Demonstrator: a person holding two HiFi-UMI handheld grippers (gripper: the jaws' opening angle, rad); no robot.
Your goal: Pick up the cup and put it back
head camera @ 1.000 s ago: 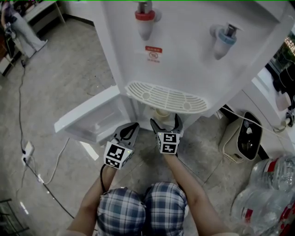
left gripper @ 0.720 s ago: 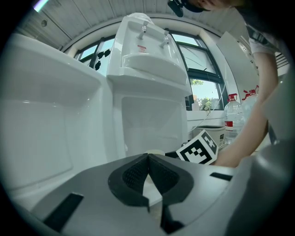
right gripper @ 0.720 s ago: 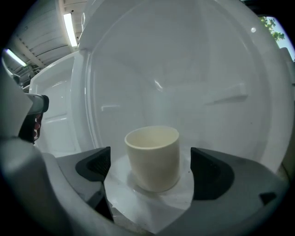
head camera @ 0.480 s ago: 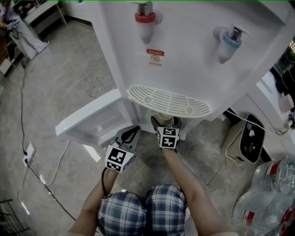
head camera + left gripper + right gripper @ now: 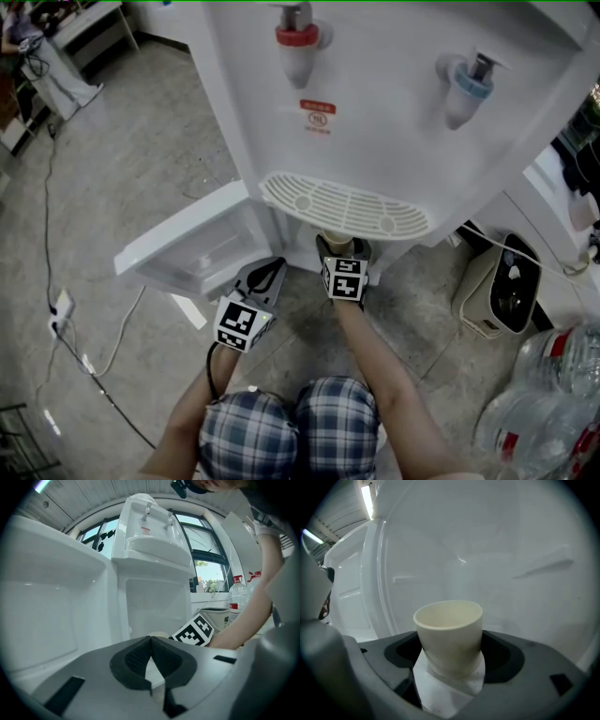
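The right tool [image 5: 343,251] has just been closing its jaws. In its own view they now press the cream cup [image 5: 449,632] on both flanks, low on its wall, so the tool grips the cup. The grip sits below the rim, which, judging by the cup's taper, keeps it from slipping down through the pads and leaves the mouth free. The cup stands upright, empty as far as its inside shows, on the white floor of the cabinet [image 5: 454,569] in the base of the water dispenser [image 5: 394,122]. It is at 12 o'clock of the tool, just under the slotted drip tray [image 5: 342,204]. The tool comes in nearly level, tipped a little down, probably because the tray overhead leaves no way in from above. The left tool [image 5: 151,639] is closed on nothing, its jaw tips together, and hangs at 8 o'clock of the right one, outside the cabinet. It is near the open cabinet door [image 5: 183,239], which swings out at 10 o'clock, and seems parked clear so that the working arm has the opening to itself. Higher on the dispenser's front, the red tap [image 5: 296,42] sits at 12 o'clock and the blue tap [image 5: 466,82] at 1 o'clock. Large water bottles [image 5: 553,394] lie on the floor at 4 o'clock. The pick-up looks to be at its grasp stage, with the cup not yet lifted.
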